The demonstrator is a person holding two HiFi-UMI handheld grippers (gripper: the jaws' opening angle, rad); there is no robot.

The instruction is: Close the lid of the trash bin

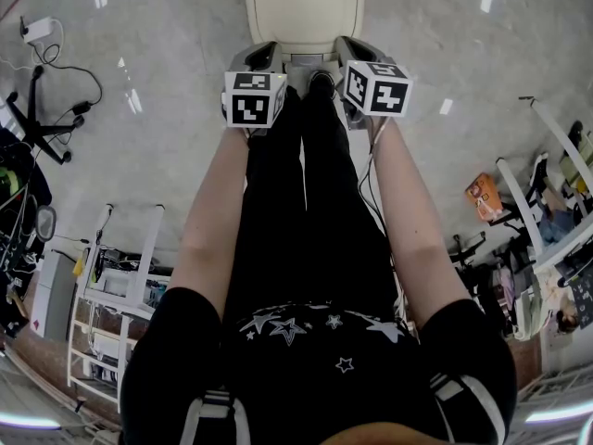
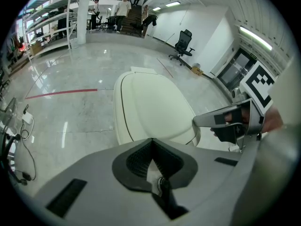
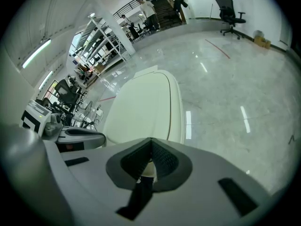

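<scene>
Standing over the bin (image 1: 304, 12) at 12 o'clock, we hold the left claw (image 1: 263, 57) and right claw (image 1: 356, 54) side by side at its near edge, jaws pressed together on nothing, likely as blunt pushers; the cream lid (image 3: 141, 109) looks flat and down.

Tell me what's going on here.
A person stands over a cream trash bin on the floor, holding a gripper in each hand. The left gripper and the right gripper are held side by side at the bin's near edge, each with its jaws together and nothing between them. The lid looks to lie flat on the bin, so it appears closed.
</scene>
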